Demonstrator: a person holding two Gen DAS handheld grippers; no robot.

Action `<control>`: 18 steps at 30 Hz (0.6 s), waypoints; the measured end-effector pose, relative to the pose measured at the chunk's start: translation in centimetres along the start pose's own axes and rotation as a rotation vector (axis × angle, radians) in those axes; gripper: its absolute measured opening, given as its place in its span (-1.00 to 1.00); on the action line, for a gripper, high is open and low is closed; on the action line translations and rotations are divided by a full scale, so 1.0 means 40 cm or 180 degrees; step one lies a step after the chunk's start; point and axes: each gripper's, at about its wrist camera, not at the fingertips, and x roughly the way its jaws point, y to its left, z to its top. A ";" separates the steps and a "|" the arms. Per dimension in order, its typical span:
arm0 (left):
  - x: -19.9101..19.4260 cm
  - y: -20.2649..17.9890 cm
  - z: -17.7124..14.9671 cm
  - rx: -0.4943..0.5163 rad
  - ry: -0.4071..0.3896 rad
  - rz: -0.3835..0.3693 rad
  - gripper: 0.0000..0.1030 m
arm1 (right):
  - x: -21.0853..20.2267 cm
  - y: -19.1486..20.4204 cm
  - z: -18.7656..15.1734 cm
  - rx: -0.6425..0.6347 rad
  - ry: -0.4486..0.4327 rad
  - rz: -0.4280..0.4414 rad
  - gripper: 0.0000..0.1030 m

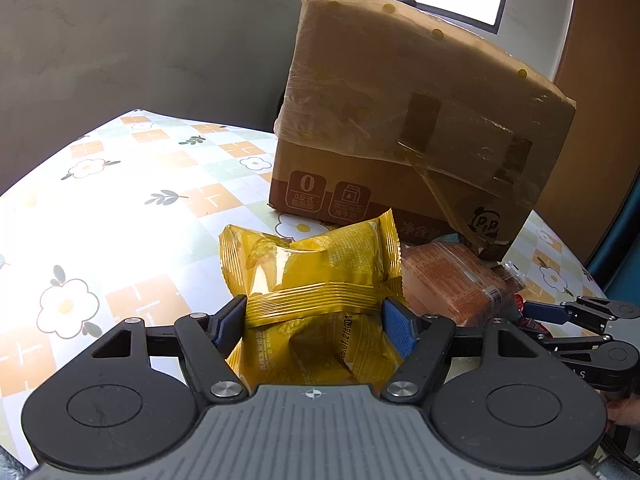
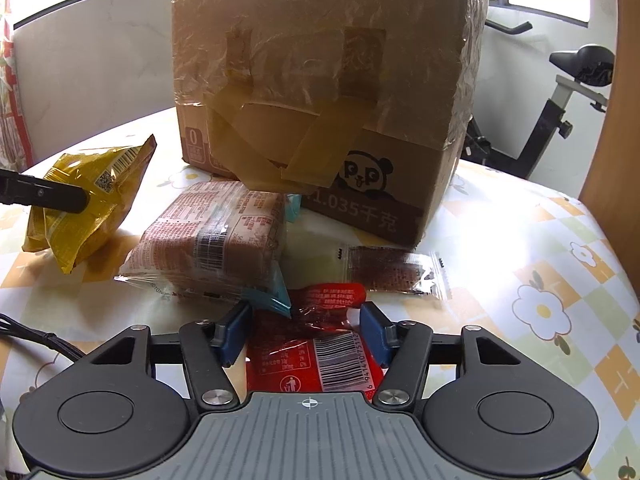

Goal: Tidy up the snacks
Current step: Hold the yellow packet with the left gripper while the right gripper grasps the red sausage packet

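A yellow snack packet [image 1: 316,264] is pinched at its middle between the blue pads of my left gripper [image 1: 314,320], which is shut on it. In the right wrist view the same yellow packet [image 2: 92,200] is tilted up off the table, with a black left finger [image 2: 44,197] across it. My right gripper [image 2: 306,332] has closed on a red snack packet [image 2: 316,360], crumpled between its pads low over the tablecloth. The right gripper's fingers [image 1: 560,314] show at the right edge of the left wrist view.
A tall taped cardboard box [image 2: 320,80] stands behind the snacks on the flowered tablecloth [image 2: 540,280]. A clear-wrapped brown packet [image 2: 208,248] lies between the grippers, beside a small brown sachet [image 2: 392,270]. A black cable [image 2: 36,340] trails at left. An exercise bike [image 2: 560,92] stands beyond the table.
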 end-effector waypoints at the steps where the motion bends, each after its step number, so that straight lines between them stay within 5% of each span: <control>1: -0.001 0.003 0.000 -0.0004 -0.0006 -0.0002 0.44 | -0.005 -0.008 -0.002 0.0067 -0.0029 -0.0022 -0.26; 4: -0.001 0.006 0.000 -0.0005 -0.0011 -0.0006 0.44 | -0.014 -0.027 -0.005 0.0230 -0.0085 -0.0187 -0.40; 11: -0.001 0.009 -0.002 -0.0015 -0.0007 0.0003 0.44 | -0.019 -0.091 -0.008 0.0804 -0.0111 -0.0677 -0.39; 18: 0.001 0.001 -0.005 -0.0007 -0.0018 0.0020 0.44 | -0.040 -0.121 -0.022 0.1029 -0.0235 -0.0645 -0.17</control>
